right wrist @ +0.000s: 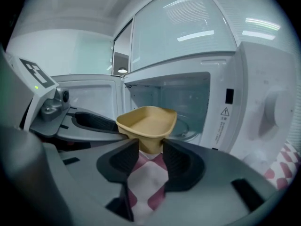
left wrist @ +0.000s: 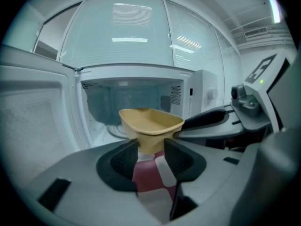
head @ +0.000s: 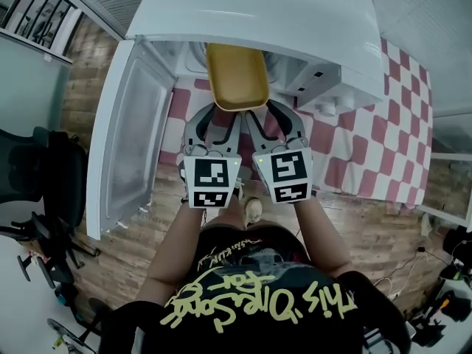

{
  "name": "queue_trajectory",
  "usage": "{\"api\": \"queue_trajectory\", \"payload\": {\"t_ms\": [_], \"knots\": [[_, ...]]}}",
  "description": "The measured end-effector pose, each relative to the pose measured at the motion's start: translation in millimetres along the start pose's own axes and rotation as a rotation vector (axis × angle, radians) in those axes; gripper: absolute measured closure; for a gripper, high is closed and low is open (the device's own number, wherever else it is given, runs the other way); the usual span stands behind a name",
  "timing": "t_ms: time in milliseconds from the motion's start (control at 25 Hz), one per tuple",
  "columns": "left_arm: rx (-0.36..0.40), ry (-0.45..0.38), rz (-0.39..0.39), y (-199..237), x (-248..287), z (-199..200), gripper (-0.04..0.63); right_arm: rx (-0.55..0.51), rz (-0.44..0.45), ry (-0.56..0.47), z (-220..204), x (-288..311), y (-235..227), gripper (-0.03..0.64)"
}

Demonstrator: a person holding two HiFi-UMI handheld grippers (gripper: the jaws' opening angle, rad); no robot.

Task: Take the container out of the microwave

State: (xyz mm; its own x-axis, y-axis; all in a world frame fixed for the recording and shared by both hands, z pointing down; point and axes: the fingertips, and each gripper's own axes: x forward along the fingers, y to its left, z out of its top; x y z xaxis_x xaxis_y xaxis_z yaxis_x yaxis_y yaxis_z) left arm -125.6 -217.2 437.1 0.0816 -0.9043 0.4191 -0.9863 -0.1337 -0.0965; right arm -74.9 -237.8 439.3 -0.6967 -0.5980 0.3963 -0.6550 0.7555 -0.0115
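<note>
Already the yellow container [head: 236, 76] is pulled nearly clear of the open microwave [head: 258, 13]. It is held up over the table's [head: 369, 139] back edge. Its near end is pinched by the left gripper [head: 219, 115] and the right gripper [head: 271, 113]. A little more pulling seems needed.

The left tool [head: 214, 113] and right tool [head: 263, 112] grip the shallow yellow plastic container [head: 236, 76] at the open white microwave [head: 295, 21]

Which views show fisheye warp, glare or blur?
Head view: heavy fisheye, the open white microwave door bows outward; no motion blur. Left gripper view: dark vignetted corners, bright light streaks overhead, tub-shaped yellow plastic container in focus. Right gripper view: same warp and streaks, white microwave evenly lit.
</note>
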Motion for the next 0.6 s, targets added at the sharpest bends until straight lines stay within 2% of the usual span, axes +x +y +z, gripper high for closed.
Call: {"api": "queue_trajectory", "payload": {"t_ms": [600], "knots": [[0.002, -0.017, 0.004, -26.0, -37.4, -8.8, 0.419, -0.014, 0.01, -0.012, -11.6, -41.5, 17.1, 0.456]]}}
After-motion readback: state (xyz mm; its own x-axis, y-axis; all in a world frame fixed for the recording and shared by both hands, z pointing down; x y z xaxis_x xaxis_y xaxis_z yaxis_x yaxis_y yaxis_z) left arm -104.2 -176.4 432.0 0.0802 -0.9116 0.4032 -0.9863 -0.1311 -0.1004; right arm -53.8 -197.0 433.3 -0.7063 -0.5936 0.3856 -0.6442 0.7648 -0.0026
